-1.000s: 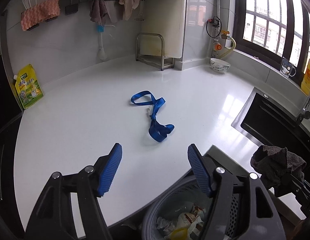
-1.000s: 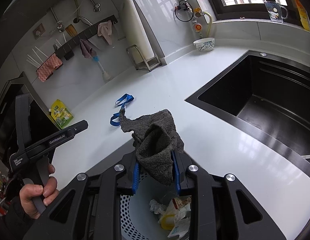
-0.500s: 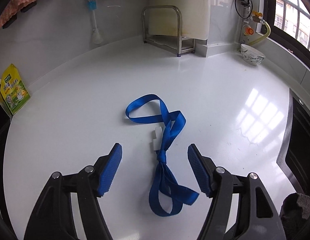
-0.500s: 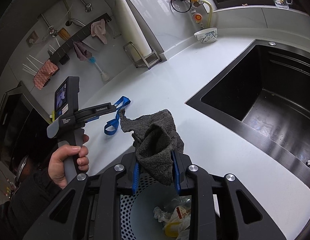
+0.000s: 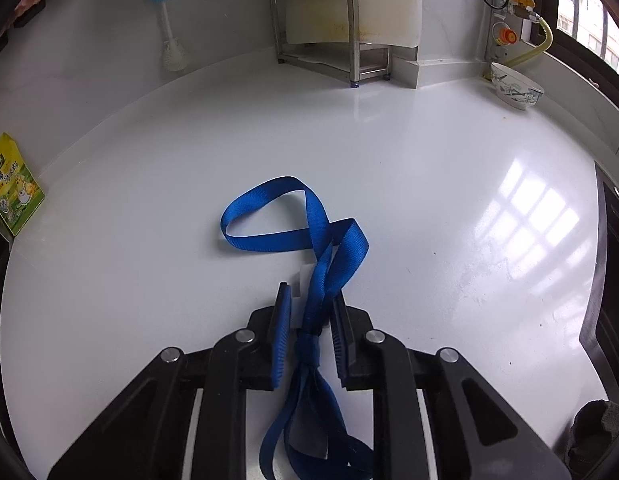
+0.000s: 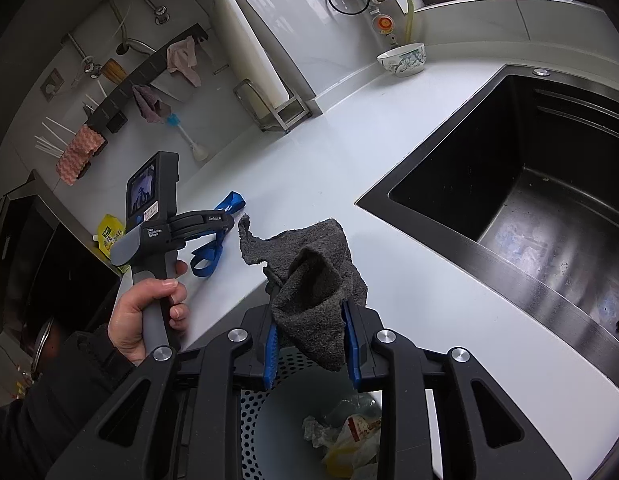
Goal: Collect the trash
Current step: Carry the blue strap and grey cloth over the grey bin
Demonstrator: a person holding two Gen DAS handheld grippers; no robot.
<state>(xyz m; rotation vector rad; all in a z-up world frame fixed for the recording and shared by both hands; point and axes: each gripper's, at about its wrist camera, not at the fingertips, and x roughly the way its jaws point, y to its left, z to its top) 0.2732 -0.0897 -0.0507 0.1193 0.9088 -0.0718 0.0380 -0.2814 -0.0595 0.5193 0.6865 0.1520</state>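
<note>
A blue strap (image 5: 269, 240) with a small white clip lies knotted on the white counter (image 5: 149, 200). My left gripper (image 5: 307, 300) points down at it, and its jaws are closing with the strap's knotted middle and the clip pinched between the blue pads. In the right wrist view a hand holds that gripper (image 6: 225, 220) over the strap (image 6: 207, 260). My right gripper (image 6: 309, 316) is shut on a grey rag (image 6: 309, 256), which hangs above a perforated bin (image 6: 261, 400) holding crumpled wrappers (image 6: 349, 432).
A black sink (image 6: 509, 168) is sunk into the counter on the right. At the back stand a patterned bowl (image 5: 517, 88) and a metal rack with a white cutting board (image 5: 321, 40). A bottle brush (image 5: 169, 40) and a yellow pouch (image 5: 13, 188) are by the left wall.
My left gripper moved forward from over the bin and down to the strap, then its jaws narrowed around the knot. The right gripper kept its hold on the rag and shifted slightly.
</note>
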